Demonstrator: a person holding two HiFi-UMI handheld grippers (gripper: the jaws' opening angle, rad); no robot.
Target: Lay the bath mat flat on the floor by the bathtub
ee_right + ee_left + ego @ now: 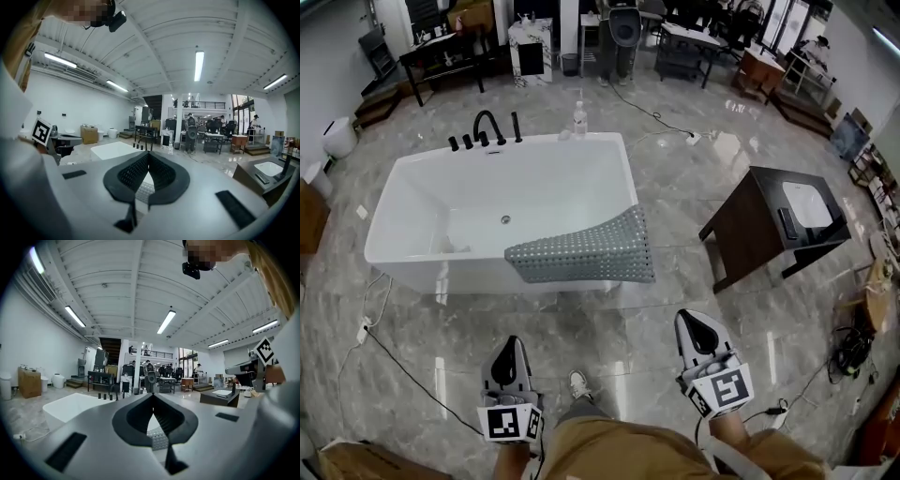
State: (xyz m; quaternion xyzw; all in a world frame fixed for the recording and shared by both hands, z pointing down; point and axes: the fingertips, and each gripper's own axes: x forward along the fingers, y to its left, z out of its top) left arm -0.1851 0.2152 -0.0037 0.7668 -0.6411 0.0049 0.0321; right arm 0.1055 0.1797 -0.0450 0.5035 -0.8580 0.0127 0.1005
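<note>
Bright, even indoor light falls from long ceiling strip lights (166, 322) high above the jaws. The glossy marble floor (675, 197) ahead of the jaws shows pale glare patches. Shadows are soft. Both gripper views bulge, darkening at the corners.

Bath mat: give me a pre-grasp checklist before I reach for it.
1. Bath mat on floor: not ok, draped over the bathtub front rim.
2. Left tongs open for grasp: not ok, shut, empty.
3. Right tongs open: not ok, shut, empty.
4. Tongs at the mat: not ok, both short of it.
5. Floor below mat free of cable: ok, cable lies off left.
6. Mat's far end unsnagged: cannot tell.
</note>
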